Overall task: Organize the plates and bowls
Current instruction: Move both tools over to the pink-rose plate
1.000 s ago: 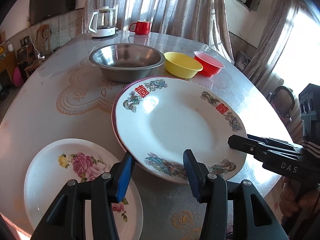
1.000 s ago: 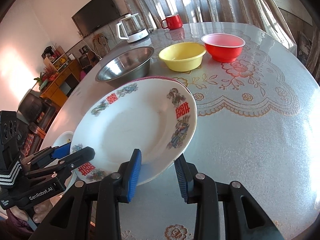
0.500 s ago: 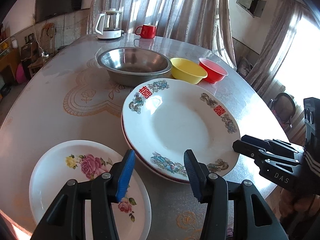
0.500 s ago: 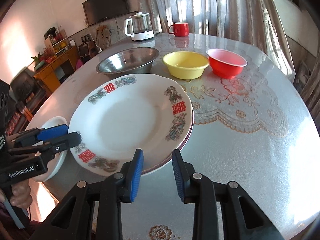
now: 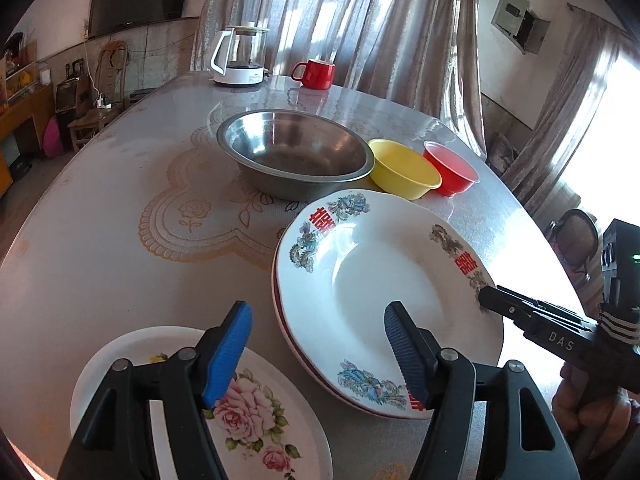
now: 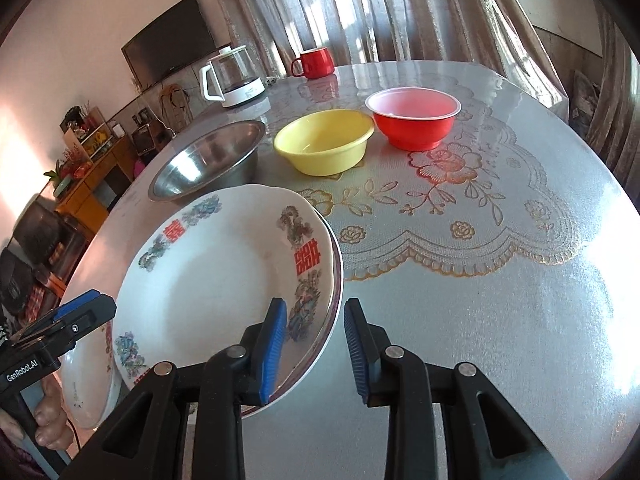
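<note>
A white plate with red characters (image 5: 380, 292) (image 6: 216, 280) lies flat on a red-rimmed plate (image 5: 288, 336) near the table's front. My right gripper (image 6: 314, 348) (image 5: 486, 298) is at that stack's right rim. Its jaws are closing, the rim shows between the pads, and a gap remains on both sides. My left gripper (image 5: 318, 352) (image 6: 92, 308) is opening and holds nothing. One blue pad hangs over a rose-patterned plate (image 5: 256, 400) (image 6: 92, 392), the other over the stack's near rim. Behind stand a steel bowl (image 5: 296, 152) (image 6: 208, 160), a yellow bowl (image 5: 404, 168) (image 6: 324, 140) and a red bowl (image 5: 452, 164) (image 6: 412, 116).
A glass kettle (image 5: 240, 56) (image 6: 234, 76) and a red mug (image 5: 314, 74) (image 6: 314, 62) stand at the far edge of the round table (image 5: 120, 220). Curtains hang behind it. Bare patterned tabletop (image 6: 500, 280) spreads to the right of the stack.
The patterned plate has gone from tilted and raised to lying flat on the red-rimmed plate. My left jaws have widened. The right jaws have narrowed slightly.
</note>
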`<move>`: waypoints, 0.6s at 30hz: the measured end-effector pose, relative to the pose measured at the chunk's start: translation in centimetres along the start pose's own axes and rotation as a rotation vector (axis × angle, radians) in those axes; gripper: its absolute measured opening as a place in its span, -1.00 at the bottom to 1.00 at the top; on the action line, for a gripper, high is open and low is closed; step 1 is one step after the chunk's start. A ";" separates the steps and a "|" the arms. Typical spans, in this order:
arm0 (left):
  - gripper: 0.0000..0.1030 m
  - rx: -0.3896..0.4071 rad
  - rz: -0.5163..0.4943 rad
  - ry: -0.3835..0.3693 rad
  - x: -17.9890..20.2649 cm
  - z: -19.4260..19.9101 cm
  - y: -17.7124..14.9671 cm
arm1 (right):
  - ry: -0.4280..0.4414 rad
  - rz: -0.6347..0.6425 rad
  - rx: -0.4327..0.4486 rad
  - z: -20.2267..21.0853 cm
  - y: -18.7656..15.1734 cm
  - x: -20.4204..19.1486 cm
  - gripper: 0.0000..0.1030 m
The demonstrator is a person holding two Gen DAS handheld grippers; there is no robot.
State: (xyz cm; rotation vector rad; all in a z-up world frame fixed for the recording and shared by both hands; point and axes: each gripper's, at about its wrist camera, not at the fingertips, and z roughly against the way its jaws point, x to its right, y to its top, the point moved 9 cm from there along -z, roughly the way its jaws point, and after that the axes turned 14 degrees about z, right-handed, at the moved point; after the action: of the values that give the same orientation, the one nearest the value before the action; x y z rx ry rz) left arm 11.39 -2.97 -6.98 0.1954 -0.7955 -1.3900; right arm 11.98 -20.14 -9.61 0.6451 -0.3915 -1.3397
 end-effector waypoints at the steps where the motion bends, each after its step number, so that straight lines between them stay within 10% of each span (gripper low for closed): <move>1: 0.18 -0.007 -0.015 -0.010 0.3 -0.2 -0.1 | -0.012 0.013 0.003 0.0 0.1 0.0 -0.54; 18: 0.22 0.003 0.015 0.018 -1.3 -0.2 -0.1 | -0.043 0.051 -0.020 -0.8 -0.1 -0.3 -0.37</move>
State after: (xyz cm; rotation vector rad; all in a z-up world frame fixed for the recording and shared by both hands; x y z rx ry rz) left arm 11.48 -1.82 -7.69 0.2037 -0.7831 -1.3711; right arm 12.32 -19.70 -10.20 0.5873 -0.4259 -1.3092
